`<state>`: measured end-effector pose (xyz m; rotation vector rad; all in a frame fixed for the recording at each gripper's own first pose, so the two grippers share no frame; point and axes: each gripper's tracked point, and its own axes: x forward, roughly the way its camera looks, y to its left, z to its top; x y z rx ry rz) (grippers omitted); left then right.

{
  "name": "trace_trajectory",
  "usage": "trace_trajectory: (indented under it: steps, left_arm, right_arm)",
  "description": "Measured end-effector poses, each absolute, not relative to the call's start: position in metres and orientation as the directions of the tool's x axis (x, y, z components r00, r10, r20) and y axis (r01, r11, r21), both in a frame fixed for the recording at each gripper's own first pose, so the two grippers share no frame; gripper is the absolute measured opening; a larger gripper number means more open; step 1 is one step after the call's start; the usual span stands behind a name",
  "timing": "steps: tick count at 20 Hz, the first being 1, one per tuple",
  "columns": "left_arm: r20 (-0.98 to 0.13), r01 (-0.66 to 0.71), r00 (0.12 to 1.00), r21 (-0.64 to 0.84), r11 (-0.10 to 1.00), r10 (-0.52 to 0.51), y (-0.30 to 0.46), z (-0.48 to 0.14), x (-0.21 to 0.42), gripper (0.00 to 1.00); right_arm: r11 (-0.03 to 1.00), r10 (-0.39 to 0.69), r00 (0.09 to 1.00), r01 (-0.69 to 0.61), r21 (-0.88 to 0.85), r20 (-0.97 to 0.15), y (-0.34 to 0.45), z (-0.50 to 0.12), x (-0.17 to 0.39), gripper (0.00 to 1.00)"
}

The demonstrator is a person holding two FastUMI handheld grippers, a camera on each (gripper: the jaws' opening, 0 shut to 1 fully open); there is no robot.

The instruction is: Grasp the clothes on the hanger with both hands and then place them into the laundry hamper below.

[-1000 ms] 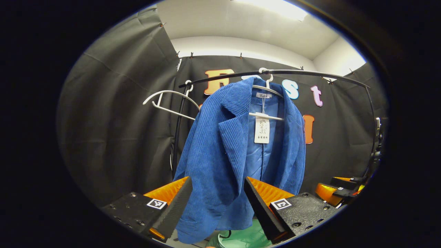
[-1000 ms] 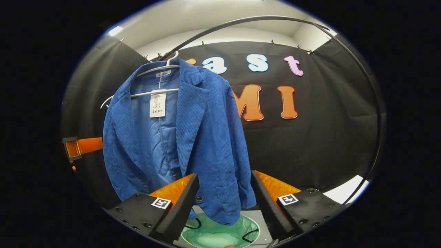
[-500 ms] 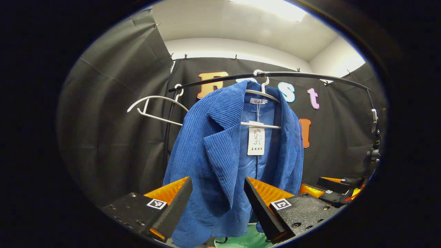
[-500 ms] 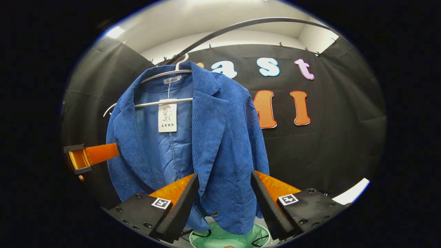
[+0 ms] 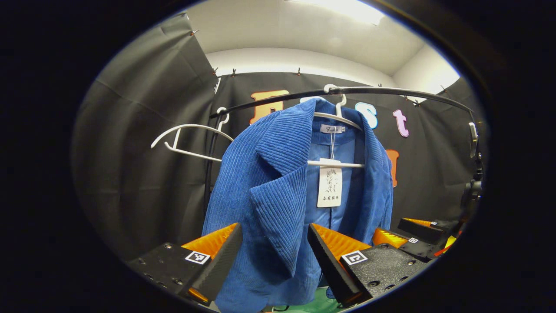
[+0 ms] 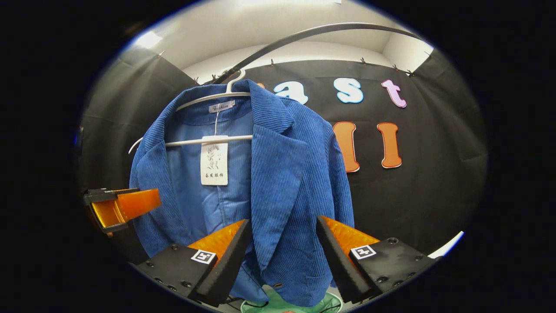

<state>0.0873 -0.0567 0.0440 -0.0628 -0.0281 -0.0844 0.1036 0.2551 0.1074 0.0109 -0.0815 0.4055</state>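
Hanging blue corduroy jacket (image 5: 278,191), white-tagged

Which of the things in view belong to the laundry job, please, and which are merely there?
Job:
- blue jacket
- its white hanger
- green hamper
- left tool, open
- right tool, open

Merely there:
- empty hanger
- rail
- paper tag

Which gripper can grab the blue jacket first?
Neither clearly; a slight edge to the left gripper. Both are open with a front panel of the blue jacket hanging between their fingers, and its lapel looms nearer.
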Motion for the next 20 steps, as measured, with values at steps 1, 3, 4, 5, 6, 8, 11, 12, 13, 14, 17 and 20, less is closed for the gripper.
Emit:
trace_trajectory:
  steps: [1, 3, 4, 5, 6, 8, 11, 12, 13, 14, 17, 20]
  left_arm:
    - [0.028, 0.081, 0.996, -0.069, 0.994, -0.079, -0.055, 0.043, 0.09, 0.92]
    - [0.024, 0.075, 0.997, -0.071, 0.995, -0.073, -0.053, 0.042, 0.094, 0.92]
    - [0.024, 0.076, 0.997, -0.068, 0.995, -0.075, -0.054, 0.042, 0.095, 0.92]
    - [0.023, 0.077, 0.997, -0.063, 0.995, -0.076, -0.055, 0.042, 0.096, 0.92]
    - [0.023, 0.075, 0.997, -0.06, 0.995, -0.074, -0.055, 0.043, 0.098, 0.92]
    - [0.021, 0.076, 0.997, -0.057, 0.995, -0.075, -0.056, 0.043, 0.102, 0.9]
    - [0.022, 0.065, 0.998, -0.052, 0.997, -0.064, -0.055, 0.041, 0.109, 0.87]
    - [0.021, 0.065, 0.998, -0.058, 0.996, -0.064, -0.054, 0.041, 0.108, 0.87]
    - [0.018, 0.069, 0.998, -0.064, 0.996, -0.068, -0.056, 0.039, 0.112, 0.76]
    - [0.015, 0.068, 0.998, -0.068, 0.995, -0.067, -0.057, 0.038, 0.113, 0.65]
    - [0.015, 0.074, 0.997, -0.077, 0.994, -0.073, -0.059, 0.037, 0.115, 0.38]
    - [0.019, 0.104, 0.995, -0.074, 0.992, -0.103, -0.065, 0.038, 0.111, 0.22]
  right_arm:
    - [0.919, 0.393, 0.916, -0.394, -0.007, 0.083, 0.259, 0.111, 0.107, 0.89]
    - [0.916, 0.402, 0.911, -0.402, -0.015, 0.093, 0.267, 0.117, 0.11, 0.98]
    - [0.915, 0.403, 0.91, -0.403, -0.021, 0.101, 0.269, 0.12, 0.113, 0.98]
    - [0.915, 0.402, 0.909, -0.402, -0.026, 0.107, 0.271, 0.122, 0.115, 0.89]
    - [0.915, 0.402, 0.909, -0.402, -0.028, 0.112, 0.275, 0.124, 0.119, 0.88]
    - [0.913, 0.407, 0.906, -0.408, -0.023, 0.111, 0.281, 0.126, 0.124, 0.97]
    - [0.912, 0.41, 0.904, -0.41, -0.025, 0.122, 0.285, 0.131, 0.131, 0.89]
    - [0.914, 0.405, 0.905, -0.405, -0.03, 0.13, 0.284, 0.133, 0.133, 0.97]
    - [0.915, 0.404, 0.905, -0.403, -0.032, 0.135, 0.284, 0.134, 0.136, 0.89]
    - [0.916, 0.4, 0.906, -0.4, -0.033, 0.135, 0.282, 0.133, 0.139, 0.83]
    - [0.916, 0.401, 0.908, -0.401, -0.031, 0.118, 0.28, 0.129, 0.143, 0.64]
    - [0.916, 0.4, 0.909, -0.4, -0.025, 0.116, 0.277, 0.128, 0.146, 0.6]
